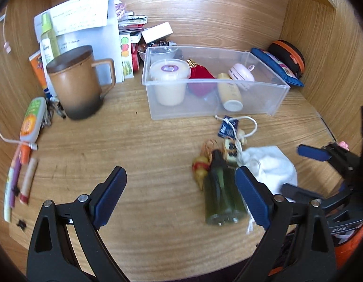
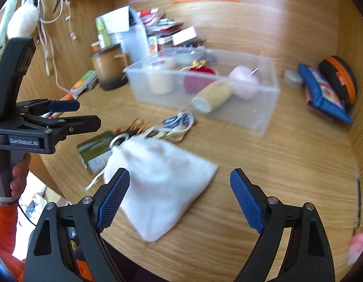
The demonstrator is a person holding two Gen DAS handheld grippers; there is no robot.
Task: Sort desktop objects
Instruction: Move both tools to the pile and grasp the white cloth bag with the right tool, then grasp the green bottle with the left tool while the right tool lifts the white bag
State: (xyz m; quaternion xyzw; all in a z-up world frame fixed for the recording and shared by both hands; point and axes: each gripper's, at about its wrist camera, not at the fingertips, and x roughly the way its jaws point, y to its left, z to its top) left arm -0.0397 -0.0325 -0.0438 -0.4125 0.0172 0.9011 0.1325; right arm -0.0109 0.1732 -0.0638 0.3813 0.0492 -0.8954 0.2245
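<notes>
From left to right across the left wrist view: at nine o'clock we see loose pens [image 1: 26, 178] near the desk [image 1: 139, 150] edge and a brown lidded mug [image 1: 78, 82] at ten; at twelve the clear bin [image 1: 277, 98] holds a tub, a red pouch, a cream bottle and a pink round object. Our left gripper [image 1: 181, 195] stands with jaws wide apart and nothing between them; the green bottle [image 1: 222, 195] lies just inside its right-hand finger, beside a small yellow figure [image 1: 200, 166] and a tagged charm [image 1: 230, 141]. At three o'clock sits the white drawstring pouch [image 2: 162, 188], with our right gripper [image 2: 180, 197] spread wide over it, its left-hand pad at the cloth's edge, pressing nothing. We judge three risks: closing on soft cloth may pinch only a fold, so the pouch sags or slips; its cord, which appears to run under the bottle, could drag the bottle along; and the two grippers, near each other, could collide.
</notes>
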